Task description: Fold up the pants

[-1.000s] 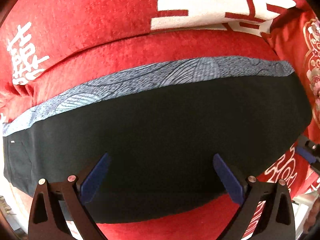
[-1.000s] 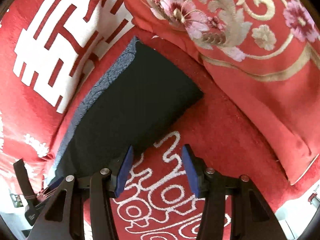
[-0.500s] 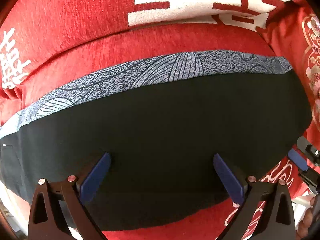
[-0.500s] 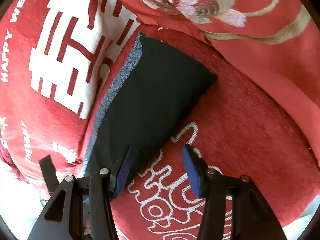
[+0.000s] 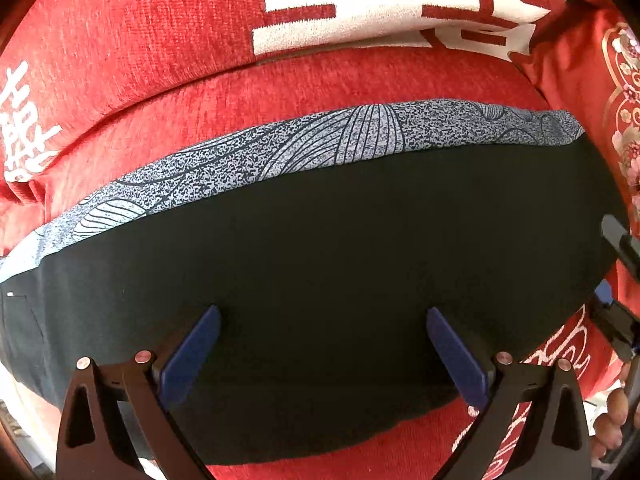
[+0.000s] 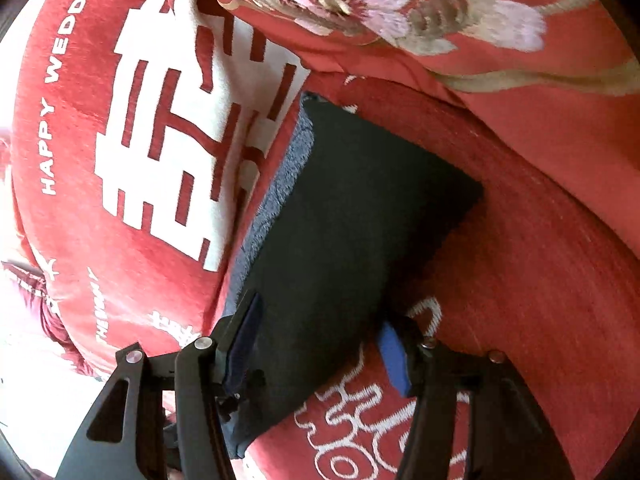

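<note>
Dark folded pants (image 5: 340, 248) lie flat on the red sofa seat (image 5: 320, 80), with a grey patterned strip (image 5: 320, 144) showing along their far edge. My left gripper (image 5: 322, 322) points straight down over the pants' near half, open wide, with nothing pinched. In the right wrist view the pants (image 6: 352, 220) run away from me as a long dark rectangle. My right gripper (image 6: 320, 334) straddles their near end; its jaws are opening and the pads do not press on the cloth. In the left wrist view the right gripper (image 5: 618, 280) shows at the right edge, beside the pants' end.
A red back cushion with large white characters (image 6: 160, 140) stands behind the pants. An embroidered floral cushion (image 6: 480, 40) lies to the right of them. White printed swirls (image 6: 360, 420) mark the seat near my right gripper. A person's fingers (image 5: 612, 412) show at the lower right.
The right gripper has swung so the pants' near end now sits between its fingers, and its jaws stand a little wider. The left gripper came slightly closer to the pants, then held still.
</note>
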Demonstrator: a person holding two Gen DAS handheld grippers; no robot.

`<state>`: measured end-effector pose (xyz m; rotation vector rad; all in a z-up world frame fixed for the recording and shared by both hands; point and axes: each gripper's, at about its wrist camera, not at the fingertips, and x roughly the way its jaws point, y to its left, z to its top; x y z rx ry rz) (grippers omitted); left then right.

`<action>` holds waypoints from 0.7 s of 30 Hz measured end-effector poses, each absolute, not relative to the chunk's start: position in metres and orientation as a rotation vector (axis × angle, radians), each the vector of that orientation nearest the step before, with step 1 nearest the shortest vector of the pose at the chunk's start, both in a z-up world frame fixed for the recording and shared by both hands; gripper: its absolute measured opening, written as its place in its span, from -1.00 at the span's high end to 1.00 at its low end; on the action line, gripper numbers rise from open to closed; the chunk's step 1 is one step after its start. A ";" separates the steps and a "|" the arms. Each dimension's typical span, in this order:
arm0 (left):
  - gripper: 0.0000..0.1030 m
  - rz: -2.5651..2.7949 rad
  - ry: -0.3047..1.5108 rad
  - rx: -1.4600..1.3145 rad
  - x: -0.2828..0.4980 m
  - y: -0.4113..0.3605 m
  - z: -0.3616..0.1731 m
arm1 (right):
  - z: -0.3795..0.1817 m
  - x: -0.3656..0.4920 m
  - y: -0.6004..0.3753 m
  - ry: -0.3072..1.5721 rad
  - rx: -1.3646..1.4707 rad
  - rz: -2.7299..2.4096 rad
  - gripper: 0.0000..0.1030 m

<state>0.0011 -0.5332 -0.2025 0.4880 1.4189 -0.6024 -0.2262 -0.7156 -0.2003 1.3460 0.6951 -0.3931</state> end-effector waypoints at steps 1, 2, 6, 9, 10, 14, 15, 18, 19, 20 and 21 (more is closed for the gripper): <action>-1.00 -0.602 1.419 0.488 0.001 -0.534 -0.202 | -0.200 -0.223 -0.716 0.694 1.336 -0.391 -0.18; -1.00 -0.602 1.418 0.488 0.000 -0.535 -0.202 | -0.200 -0.218 -0.718 0.690 1.329 -0.387 -0.18; -1.00 -0.603 1.426 0.481 0.003 -0.533 -0.205 | -0.210 -0.202 -0.726 0.702 1.393 -0.394 -0.08; -0.87 -0.610 1.453 0.462 0.011 -0.528 -0.205 | -0.210 -0.198 -0.730 0.753 1.402 -0.407 0.66; -0.72 -0.600 1.441 0.438 0.013 -0.526 -0.199 | -0.206 -0.198 -0.729 0.752 1.393 -0.399 0.67; -0.33 -0.660 1.364 0.394 0.017 -0.527 -0.180 | -0.179 -0.195 -0.724 0.741 1.316 -0.349 0.69; -0.33 -0.684 1.349 0.403 0.014 -0.532 -0.179 | -0.172 -0.194 -0.722 0.736 1.296 -0.336 0.69; -0.33 -0.708 1.358 0.490 -0.004 -0.547 -0.196 | -0.155 -0.189 -0.716 0.725 1.261 -0.315 0.69; -0.33 -0.700 1.338 0.504 -0.008 -0.549 -0.199 | -0.151 -0.186 -0.714 0.731 1.246 -0.311 0.69; -0.33 -0.697 1.313 0.506 -0.011 -0.549 -0.201 | -0.146 -0.182 -0.711 0.746 1.219 -0.310 0.69; -0.33 -0.697 1.300 0.505 -0.013 -0.549 -0.202 | -0.140 -0.175 -0.705 0.767 1.166 -0.310 0.69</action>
